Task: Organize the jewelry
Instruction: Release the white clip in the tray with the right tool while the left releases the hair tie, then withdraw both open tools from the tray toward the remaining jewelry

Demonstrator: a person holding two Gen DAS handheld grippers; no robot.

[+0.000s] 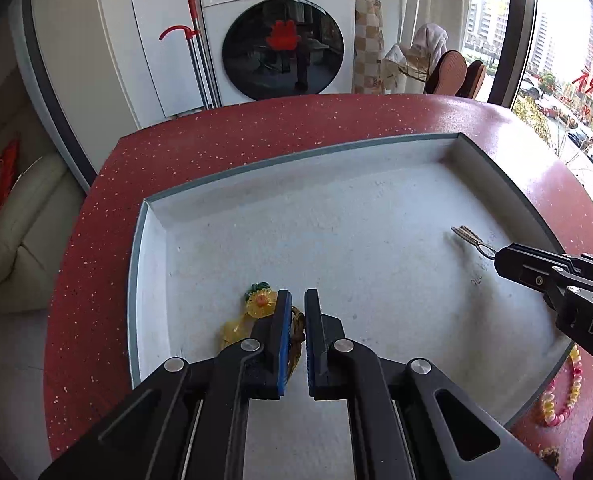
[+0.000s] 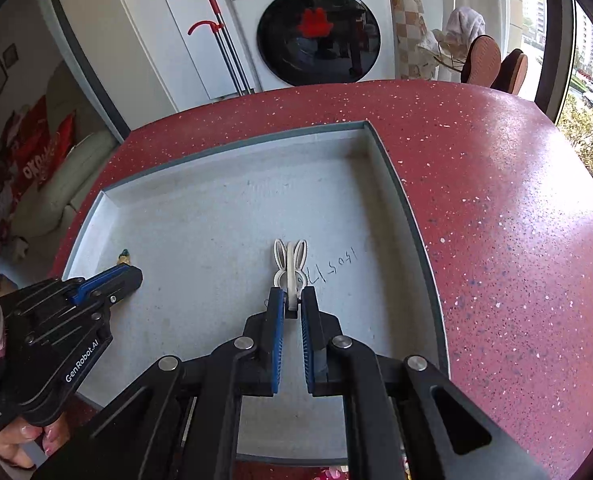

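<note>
A shallow grey tray sits on the red speckled table. My left gripper is low over the tray's near left part, its jaws nearly closed around the brown cord of a yellow flower pendant. My right gripper is shut on the base of a white rabbit-ear hair clip, which hangs just over the tray floor. The clip also shows in the left wrist view, as does the right gripper. The left gripper shows at the left of the right wrist view.
A pink and yellow bead bracelet lies on the table right of the tray, with a small dark piece below it. Handwriting marks the tray floor. A washing machine and mop stand beyond the table. A window is at right.
</note>
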